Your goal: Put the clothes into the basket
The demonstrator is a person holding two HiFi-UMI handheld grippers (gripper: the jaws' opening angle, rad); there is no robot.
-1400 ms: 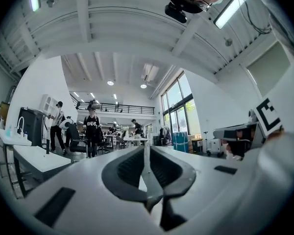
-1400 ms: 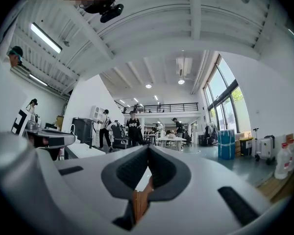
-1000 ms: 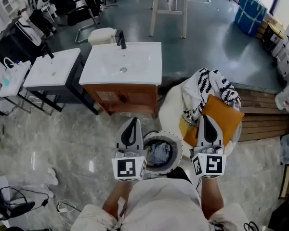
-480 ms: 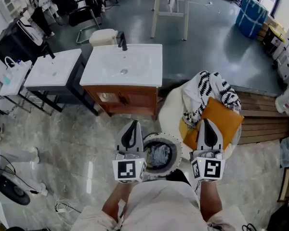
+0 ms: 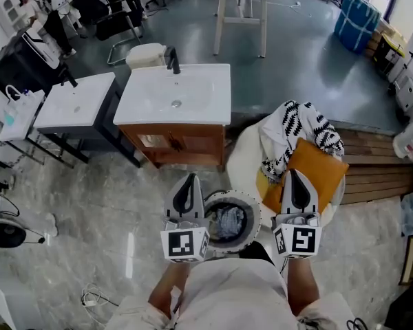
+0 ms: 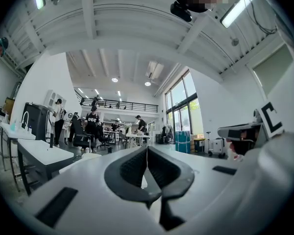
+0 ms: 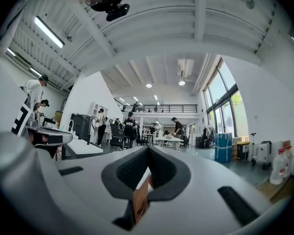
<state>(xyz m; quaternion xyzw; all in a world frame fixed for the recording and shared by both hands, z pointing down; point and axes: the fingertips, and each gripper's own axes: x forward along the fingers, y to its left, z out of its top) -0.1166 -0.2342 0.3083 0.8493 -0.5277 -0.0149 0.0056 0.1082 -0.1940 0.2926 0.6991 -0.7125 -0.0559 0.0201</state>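
Still closed and unmoved beside basket [image 5: 254,214]: left gripper [image 5: 189,179], right gripper [image 5: 294,174]

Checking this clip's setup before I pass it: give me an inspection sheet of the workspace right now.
Surface: grey marbled floor.
Job's things: white round basket with grey cloth inside; black-and-white patterned garment and an orange piece lie on the white seat beside it.
Clutter: nothing seen by the basket.
Grippers: left gripper and right gripper level, jaws together, empty.
Cables: loose cable on the floor, lower left.
Surroundings: washbasin cabinet, wooden bench, people far back.
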